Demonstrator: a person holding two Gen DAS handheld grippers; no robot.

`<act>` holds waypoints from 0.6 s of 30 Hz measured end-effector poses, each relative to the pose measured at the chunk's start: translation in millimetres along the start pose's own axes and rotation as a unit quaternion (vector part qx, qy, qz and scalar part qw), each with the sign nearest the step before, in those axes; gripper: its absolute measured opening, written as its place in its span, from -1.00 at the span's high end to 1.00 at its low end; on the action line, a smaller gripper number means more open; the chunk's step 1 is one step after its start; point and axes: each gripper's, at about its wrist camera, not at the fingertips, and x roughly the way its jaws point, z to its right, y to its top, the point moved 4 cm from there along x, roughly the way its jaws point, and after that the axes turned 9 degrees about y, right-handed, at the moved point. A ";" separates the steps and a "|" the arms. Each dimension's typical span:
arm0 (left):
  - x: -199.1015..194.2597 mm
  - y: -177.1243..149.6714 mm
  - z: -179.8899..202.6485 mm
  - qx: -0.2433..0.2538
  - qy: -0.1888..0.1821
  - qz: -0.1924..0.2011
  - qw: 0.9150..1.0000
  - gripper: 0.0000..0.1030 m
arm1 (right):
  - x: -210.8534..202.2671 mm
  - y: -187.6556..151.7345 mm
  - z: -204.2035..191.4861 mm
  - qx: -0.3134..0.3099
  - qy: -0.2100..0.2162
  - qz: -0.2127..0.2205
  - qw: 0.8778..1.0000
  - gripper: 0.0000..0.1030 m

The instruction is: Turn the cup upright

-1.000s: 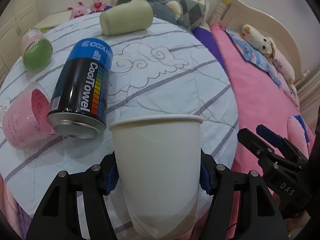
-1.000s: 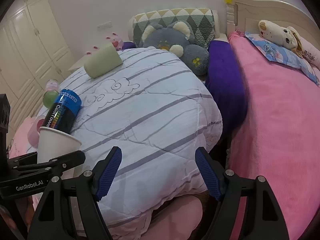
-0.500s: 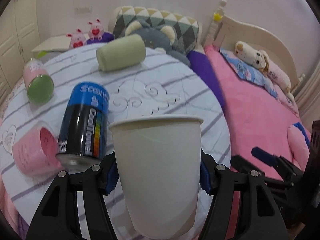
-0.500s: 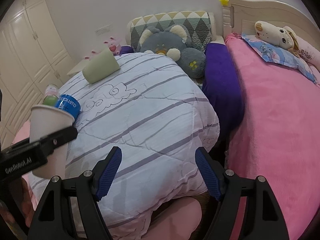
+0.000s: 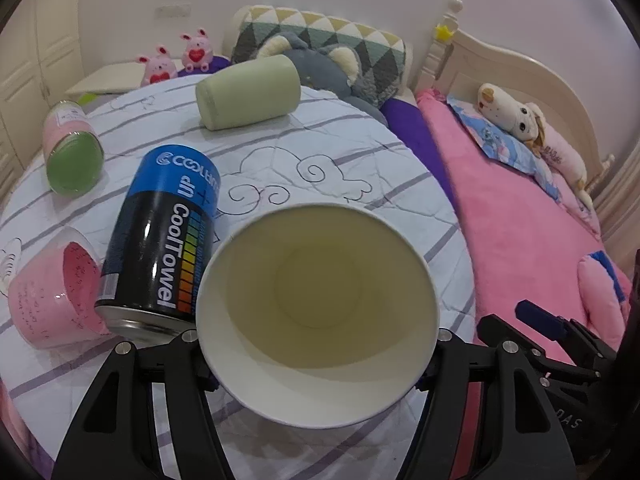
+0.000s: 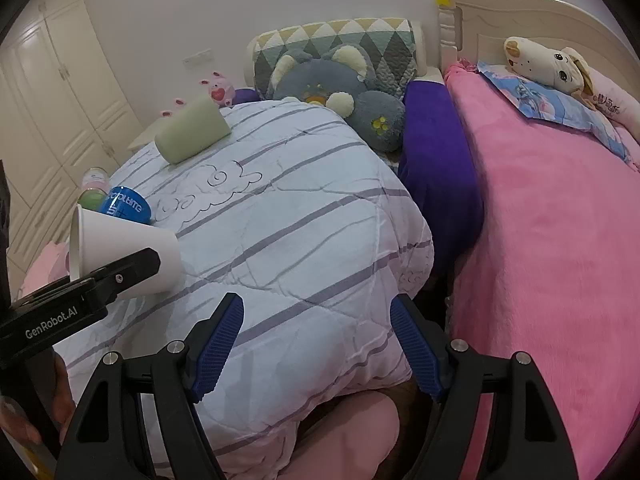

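Note:
My left gripper [image 5: 316, 356] is shut on a white paper cup [image 5: 316, 312]. The cup's open mouth faces the left wrist camera and its empty inside shows. In the right wrist view the cup [image 6: 124, 248] lies tilted on its side, mouth to the left, base toward the quilt, held by the left gripper [image 6: 120, 276] just above the white striped quilt [image 6: 280, 240]. My right gripper [image 6: 316, 344] is open and empty, over the quilt's near edge, to the right of the cup.
A blue and black CoolTowel can [image 5: 164, 236] lies beside the cup. A pink cup [image 5: 52, 292] and a pink-green bottle [image 5: 72, 156] lie at the left. A green roll pillow [image 5: 248, 96] lies farther back. Plush toys [image 6: 332, 92] and a pink blanket [image 6: 540, 240] fill the right.
The cup stood mouth-up in my left gripper before; now it is tipped so its mouth faces the left camera. The right gripper has hardly moved.

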 end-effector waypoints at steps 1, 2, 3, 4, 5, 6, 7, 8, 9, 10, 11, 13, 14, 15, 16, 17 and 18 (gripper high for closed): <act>2.0 -0.1 0.1 0.003 0.007 -0.003 1.000 -0.48 | 0.4 0.0 0.0 0.001 0.000 -0.001 1.000 -0.50; 3.9 0.4 0.7 0.006 0.009 -0.006 1.000 -0.54 | 0.5 0.1 -0.4 0.002 -0.001 -0.001 1.000 -0.50; 5.3 1.3 0.9 0.006 0.009 -0.007 1.000 -0.55 | 0.4 0.3 -1.3 0.001 -0.001 -0.001 1.000 -0.50; 6.0 1.7 1.5 0.005 0.009 -0.007 1.000 -0.55 | -0.4 0.1 -2.4 -0.001 -0.001 -0.001 1.000 -0.50; 7.1 2.6 1.9 0.005 0.009 -0.007 1.000 -0.55 | -0.9 -0.1 -3.3 -0.003 -0.001 0.000 1.000 -0.50; 8.7 3.8 2.4 0.005 0.010 -0.008 1.000 -0.55 | -1.6 0.1 -3.7 -0.004 -0.002 0.001 1.000 -0.50; 9.8 4.5 3.2 0.005 0.011 -0.008 1.000 -0.55 | -2.2 0.0 -4.1 -0.004 -0.002 0.002 1.000 -0.50; 10.9 5.5 3.5 0.005 0.011 -0.009 1.000 -0.55 | -2.1 -0.1 -4.2 -0.004 -0.002 0.001 1.000 -0.50; 11.9 7.2 4.3 0.004 0.010 -0.007 1.000 -0.55 | -2.0 -0.3 -4.1 -0.005 -0.002 0.001 1.000 -0.50; 11.9 8.5 5.0 0.004 0.009 -0.005 1.000 -0.55 | -2.3 -0.3 -3.8 -0.005 -0.002 0.000 1.000 -0.50; 12.3 10.0 5.9 0.003 0.009 -0.002 1.000 -0.55 | -2.8 -0.5 -3.4 -0.005 -0.004 0.000 1.000 -0.50; 12.1 13.9 8.8 0.006 0.005 0.006 1.000 -0.40 | -3.4 -0.2 -2.8 -0.004 -0.004 0.001 1.000 -0.50; 12.4 16.4 12.3 0.013 0.001 0.006 1.000 -0.32 | -3.5 0.2 -2.4 -0.003 -0.004 0.001 1.000 -0.50; 13.0 19.2 16.1 0.021 0.000 0.005 1.000 -0.32 | -3.6 0.5 -2.1 -0.002 -0.004 0.001 1.000 -0.50; 13.3 22.2 18.7 0.023 0.000 0.006 1.000 -0.32 | -3.5 1.1 -1.5 -0.002 -0.005 0.001 1.000 -0.50; 13.4 24.9 20.7 0.024 -0.002 0.008 1.000 -0.32 | -4.3 1.7 -0.6 -0.002 -0.006 0.002 1.000 -0.50; 13.8 27.6 22.8 0.026 -0.004 0.009 1.000 -0.32 | -4.6 2.4 -0.1 -0.001 -0.007 0.003 1.000 -0.50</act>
